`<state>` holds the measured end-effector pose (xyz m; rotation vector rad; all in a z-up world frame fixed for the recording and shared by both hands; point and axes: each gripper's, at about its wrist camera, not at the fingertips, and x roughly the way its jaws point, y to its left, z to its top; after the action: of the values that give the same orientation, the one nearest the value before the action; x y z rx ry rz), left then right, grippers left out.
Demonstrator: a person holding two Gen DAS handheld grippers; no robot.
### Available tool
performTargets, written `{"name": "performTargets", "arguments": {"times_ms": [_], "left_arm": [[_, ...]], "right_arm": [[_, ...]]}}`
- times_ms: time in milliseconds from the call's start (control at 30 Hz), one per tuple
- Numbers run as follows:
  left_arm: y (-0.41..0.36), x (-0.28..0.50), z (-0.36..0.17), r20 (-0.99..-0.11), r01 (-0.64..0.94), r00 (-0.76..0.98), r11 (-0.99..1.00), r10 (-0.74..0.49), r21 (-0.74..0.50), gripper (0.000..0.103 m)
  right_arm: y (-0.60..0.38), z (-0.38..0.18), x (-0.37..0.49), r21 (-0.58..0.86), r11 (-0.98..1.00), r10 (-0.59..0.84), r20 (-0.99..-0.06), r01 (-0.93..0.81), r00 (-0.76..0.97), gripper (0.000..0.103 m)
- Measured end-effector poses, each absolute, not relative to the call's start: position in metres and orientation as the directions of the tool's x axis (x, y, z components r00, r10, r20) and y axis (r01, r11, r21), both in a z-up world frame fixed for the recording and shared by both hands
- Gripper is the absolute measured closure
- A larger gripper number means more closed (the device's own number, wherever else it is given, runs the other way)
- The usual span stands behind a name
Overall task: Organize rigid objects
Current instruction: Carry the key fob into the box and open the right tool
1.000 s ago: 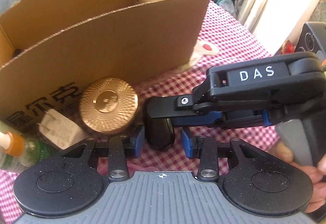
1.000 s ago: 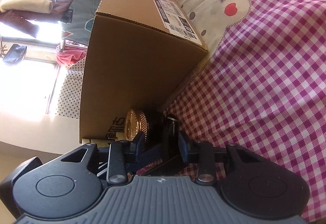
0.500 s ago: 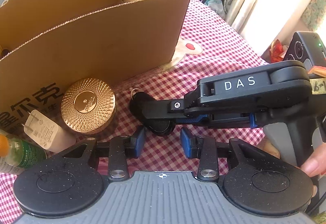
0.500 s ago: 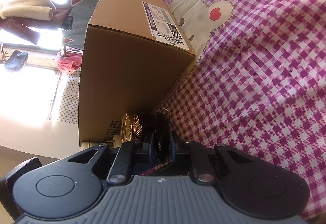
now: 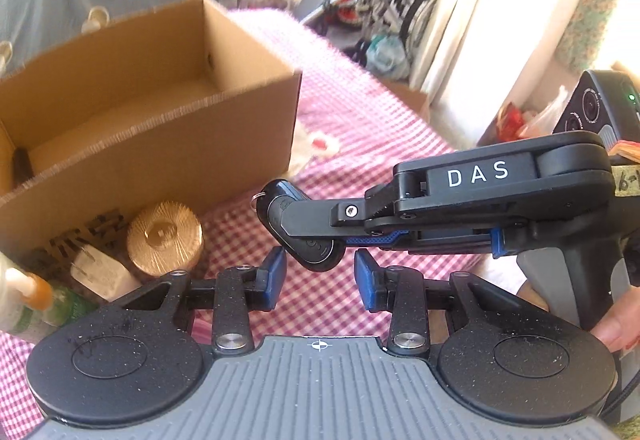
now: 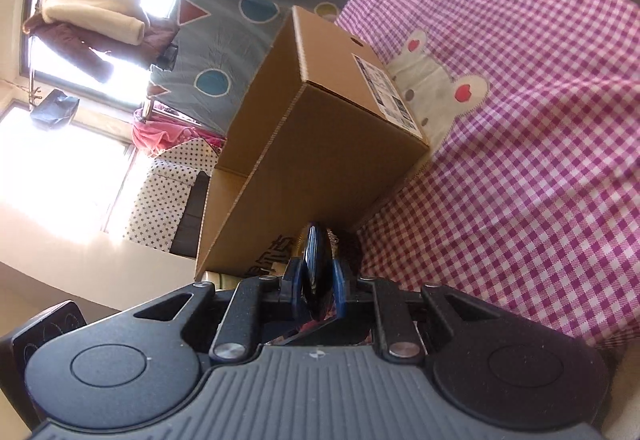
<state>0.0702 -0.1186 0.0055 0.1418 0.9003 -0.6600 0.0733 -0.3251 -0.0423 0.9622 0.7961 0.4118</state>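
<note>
Two grippers are in view: the left gripper and the right gripper. There is one black key fob. One open cardboard box stands on one pink checked tablecloth. Beside the box are one round gold tin, one white plug adapter and one green bottle with an orange cap. One hand shows at the right edge.

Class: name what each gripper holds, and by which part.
Right gripper pinches the black key fob across its flat faces, near its lower end. Left gripper holds nothing.
</note>
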Motion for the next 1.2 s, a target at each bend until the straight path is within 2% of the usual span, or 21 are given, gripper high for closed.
{"name": "performTargets", "arguments": {"times_ms": [167,300,500,733,900,1133,1200], "left_arm": [[-0.097,0.066,0.040,-0.706,0.558,0.514,0.815,-0.486,-0.155,0.067],[-0.068,0.076,0.064,-0.681,0.507,0.549,0.841,-0.484,-0.188,0.067],[-0.023,0.114,0.079,-0.697,0.389,0.593,0.901,-0.403,-0.191,0.067],[0.013,0.184,0.066,-0.774,0.255,0.542,0.942,-0.327,-0.220,0.066],[0.024,0.209,0.050,-0.820,0.175,0.523,0.971,-0.233,-0.165,0.066],[0.025,0.206,0.054,-0.814,0.161,0.537,0.974,-0.223,-0.160,0.066],[0.023,0.203,0.056,-0.810,0.163,0.544,0.974,-0.221,-0.157,0.066]], "right_arm": [[-0.305,0.004,0.086,0.828,0.553,0.660,-0.369,-0.091,0.654,0.085],[-0.273,0.031,0.119,0.818,0.537,0.735,-0.337,-0.203,0.589,0.086],[-0.213,0.047,0.190,0.808,0.527,0.802,-0.370,-0.263,0.469,0.086],[-0.162,0.026,0.282,0.834,0.532,0.822,-0.467,-0.146,0.327,0.086],[-0.145,-0.007,0.321,0.830,0.558,0.808,-0.538,-0.018,0.239,0.083],[-0.140,-0.037,0.343,0.817,0.569,0.796,-0.576,0.098,0.186,0.082],[-0.143,-0.037,0.342,0.813,0.573,0.790,-0.582,0.105,0.194,0.074]]}}
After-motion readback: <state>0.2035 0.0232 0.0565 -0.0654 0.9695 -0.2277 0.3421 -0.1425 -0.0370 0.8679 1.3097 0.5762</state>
